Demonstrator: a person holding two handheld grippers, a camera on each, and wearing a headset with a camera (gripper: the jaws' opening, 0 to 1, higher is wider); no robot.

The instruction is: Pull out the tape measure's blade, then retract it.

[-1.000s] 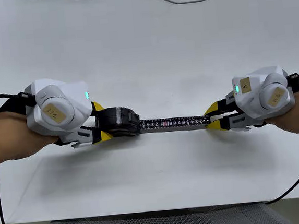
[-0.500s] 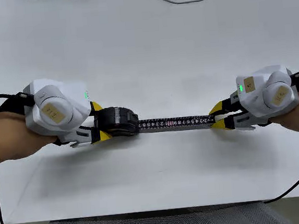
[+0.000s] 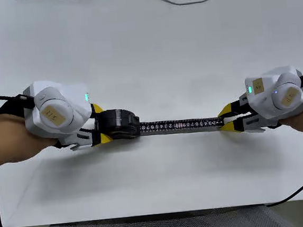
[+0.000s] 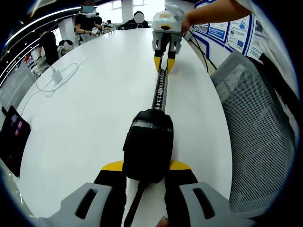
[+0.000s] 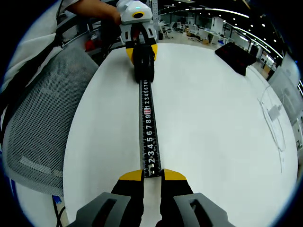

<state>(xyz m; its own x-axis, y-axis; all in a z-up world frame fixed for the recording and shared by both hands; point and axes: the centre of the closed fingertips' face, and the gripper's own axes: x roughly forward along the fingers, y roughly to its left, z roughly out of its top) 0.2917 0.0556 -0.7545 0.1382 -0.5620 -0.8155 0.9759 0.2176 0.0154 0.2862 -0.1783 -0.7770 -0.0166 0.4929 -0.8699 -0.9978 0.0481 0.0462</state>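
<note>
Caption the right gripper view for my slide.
Right gripper shut on the blade, stretched across the white table from the case in the left gripper.

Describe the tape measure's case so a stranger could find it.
On the white table, look to the left hand-held gripper. Between its yellow jaws sits the case: a black, rounded lump, unlike the thin numbered blade running from it.

At 6 o'clock the right gripper point(image 5: 152, 176) is seen, jaws clamped on the tip of the blade point(image 5: 148, 127). The blade is stretched over the white table point(image 5: 213, 118) toward 12 o'clock, where the tape measure case point(image 5: 144, 66) is held by the left gripper point(image 5: 141, 51). A mesh chair point(image 5: 42, 123) is noted at 9 o'clock.
</note>
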